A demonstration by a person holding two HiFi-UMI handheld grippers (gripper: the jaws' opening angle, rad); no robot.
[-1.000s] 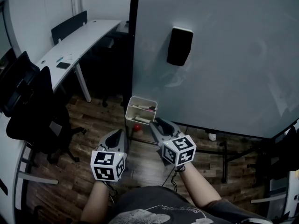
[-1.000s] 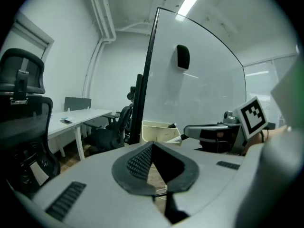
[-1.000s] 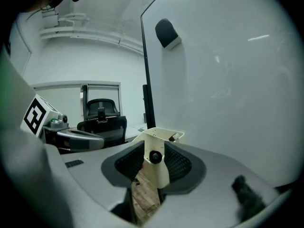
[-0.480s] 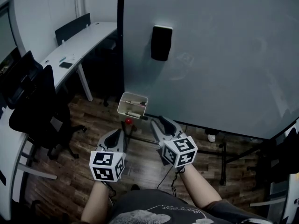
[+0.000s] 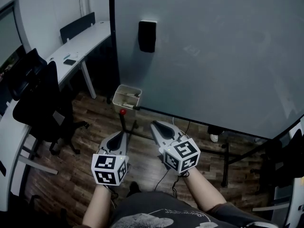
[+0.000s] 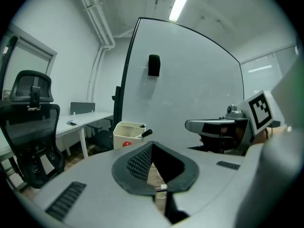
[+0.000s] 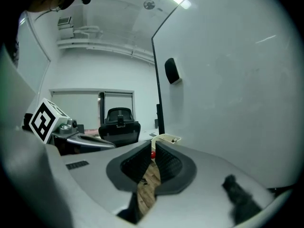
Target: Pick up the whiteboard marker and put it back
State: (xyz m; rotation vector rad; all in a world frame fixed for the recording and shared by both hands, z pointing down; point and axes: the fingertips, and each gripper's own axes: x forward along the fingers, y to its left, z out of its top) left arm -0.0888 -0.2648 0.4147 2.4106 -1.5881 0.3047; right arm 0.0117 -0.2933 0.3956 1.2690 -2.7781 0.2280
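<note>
A white marker box (image 5: 127, 97) hangs at the whiteboard's (image 5: 218, 51) lower left corner. Whiteboard markers (image 5: 129, 95) lie in it, and one with a black cap (image 6: 146, 133) sticks out over its rim. My left gripper (image 5: 120, 137) is low and near me, well short of the box, with its jaws (image 6: 152, 146) shut on nothing. My right gripper (image 5: 157, 126) is beside it, level with it. Its jaws (image 7: 153, 148) have just been closing and stand a narrow gap apart, with only floor showing between them. The box (image 7: 167, 138) lies beyond their tips.
A black eraser (image 5: 147, 36) sticks on the whiteboard. A red knob (image 5: 123, 111) sits on the stand under the box. The stand's dark legs (image 5: 223, 158) cross the wooden floor. A black office chair (image 5: 40, 103) and a long white desk (image 5: 78, 44) stand at the left.
My right gripper's jaws went from wide open to a narrow gap. In the head view the whiteboard and box have slid left and away, so both grippers stand farther from the box.
</note>
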